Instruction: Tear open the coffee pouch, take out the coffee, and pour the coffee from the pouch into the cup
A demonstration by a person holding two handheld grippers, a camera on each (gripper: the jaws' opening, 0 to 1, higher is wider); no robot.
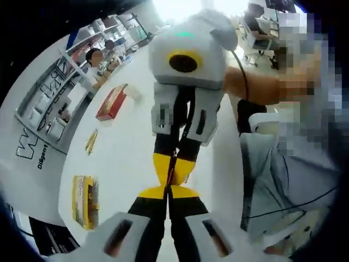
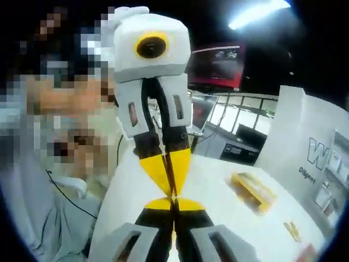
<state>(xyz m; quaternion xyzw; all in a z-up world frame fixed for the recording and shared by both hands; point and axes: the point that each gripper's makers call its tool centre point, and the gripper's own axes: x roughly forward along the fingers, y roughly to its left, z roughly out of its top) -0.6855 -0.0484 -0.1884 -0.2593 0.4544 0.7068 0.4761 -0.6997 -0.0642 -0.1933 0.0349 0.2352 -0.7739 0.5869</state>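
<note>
**Pouch pinched between both tools, tip to tip**

Pouch (image 1: 173, 164): thin dark strip, edge-on, held above the white worktop (image 1: 122, 158). Left to right in left gripper view: yellow box (image 1: 85, 201), small sachets (image 1: 91, 141), red box (image 1: 112, 102) lying on worktop. Left tool (image 1: 167, 192) pressed together on the pouch; right tool (image 1: 173, 176) opposite, also pinching it, yellow tips nearly touching. Right gripper view: same clamp, right tool (image 2: 174, 203) below, left tool (image 2: 172, 188) above.
</note>
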